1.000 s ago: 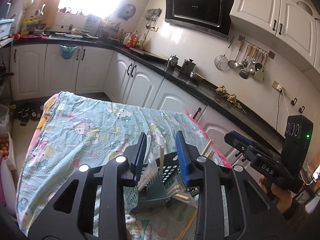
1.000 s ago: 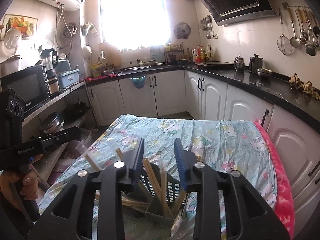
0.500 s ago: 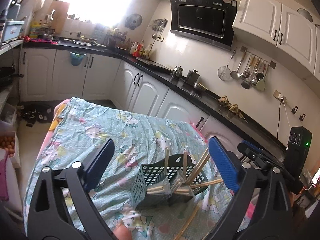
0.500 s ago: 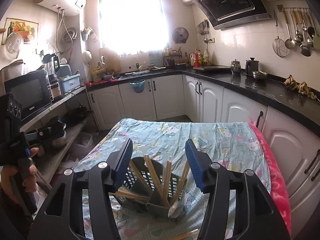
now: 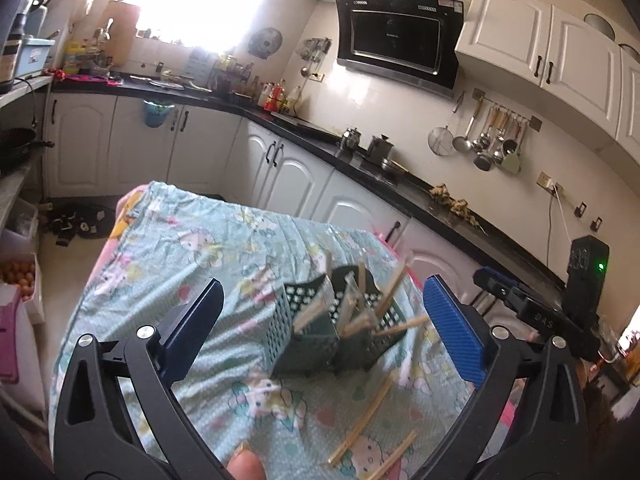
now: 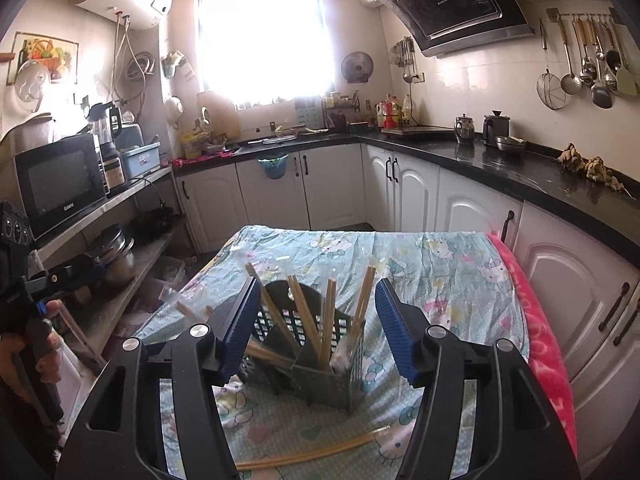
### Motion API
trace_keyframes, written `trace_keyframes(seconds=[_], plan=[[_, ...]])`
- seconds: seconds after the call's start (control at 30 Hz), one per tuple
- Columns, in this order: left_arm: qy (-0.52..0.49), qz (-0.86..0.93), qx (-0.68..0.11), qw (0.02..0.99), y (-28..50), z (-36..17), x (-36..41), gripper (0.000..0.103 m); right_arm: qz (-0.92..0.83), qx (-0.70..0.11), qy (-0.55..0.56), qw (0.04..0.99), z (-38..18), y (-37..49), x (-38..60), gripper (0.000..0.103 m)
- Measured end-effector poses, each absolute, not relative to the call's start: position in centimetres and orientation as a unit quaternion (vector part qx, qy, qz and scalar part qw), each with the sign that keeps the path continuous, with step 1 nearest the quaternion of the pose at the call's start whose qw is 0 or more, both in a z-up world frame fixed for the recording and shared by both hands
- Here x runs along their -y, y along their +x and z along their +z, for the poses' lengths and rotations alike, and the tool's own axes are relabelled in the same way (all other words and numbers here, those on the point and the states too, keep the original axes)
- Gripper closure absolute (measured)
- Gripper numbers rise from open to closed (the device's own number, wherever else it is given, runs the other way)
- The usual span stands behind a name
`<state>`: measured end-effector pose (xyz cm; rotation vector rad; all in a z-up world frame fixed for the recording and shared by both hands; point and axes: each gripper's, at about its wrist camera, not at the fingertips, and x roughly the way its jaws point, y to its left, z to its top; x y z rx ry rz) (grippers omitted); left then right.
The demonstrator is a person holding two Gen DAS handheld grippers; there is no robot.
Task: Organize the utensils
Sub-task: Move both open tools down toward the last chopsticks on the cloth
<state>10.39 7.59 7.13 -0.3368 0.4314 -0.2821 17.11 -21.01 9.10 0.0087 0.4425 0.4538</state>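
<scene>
A dark mesh utensil basket (image 5: pixel 304 340) (image 6: pixel 316 376) stands on the cartoon-print cloth (image 5: pixel 180 248) (image 6: pixel 440 264) over the table. Several wooden chopsticks (image 5: pixel 394 284) (image 6: pixel 304 312) lean in its compartments, some in clear wrappers. More loose chopsticks (image 5: pixel 368 420) (image 6: pixel 320 452) lie flat on the cloth in front of it. My left gripper (image 5: pixel 322 286) is held back from the basket, its jaws opening wide around nothing. My right gripper (image 6: pixel 317 284) is also opening; the basket shows between its pads, and they do not touch it. Each gripper shows at the edge of the other's view (image 5: pixel 486 280) (image 6: pixel 80 272).
A pink blanket edge (image 6: pixel 536 340) hangs at the table's right side. White cabinets under a black counter (image 6: pixel 500 168) run behind and to the right. A shelf with a microwave (image 6: pixel 60 184) and pots stands at the left. A thumb tip (image 5: pixel 244 464) shows at the bottom.
Both grippers opened from narrow around the chopsticks in the basket and drew back from it. The left one opened far wider. The chopsticks stay in the basket.
</scene>
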Motion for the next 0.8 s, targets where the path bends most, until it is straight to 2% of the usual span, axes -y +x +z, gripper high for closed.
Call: trace_keyframes(seconds=[0.8], plan=[[-0.081,-0.222,-0.296,0.926,8.6,0.3,1.3,0.011,0.2,-0.287,-0.013,0.937,3.9,16.0,23.1,0.046]])
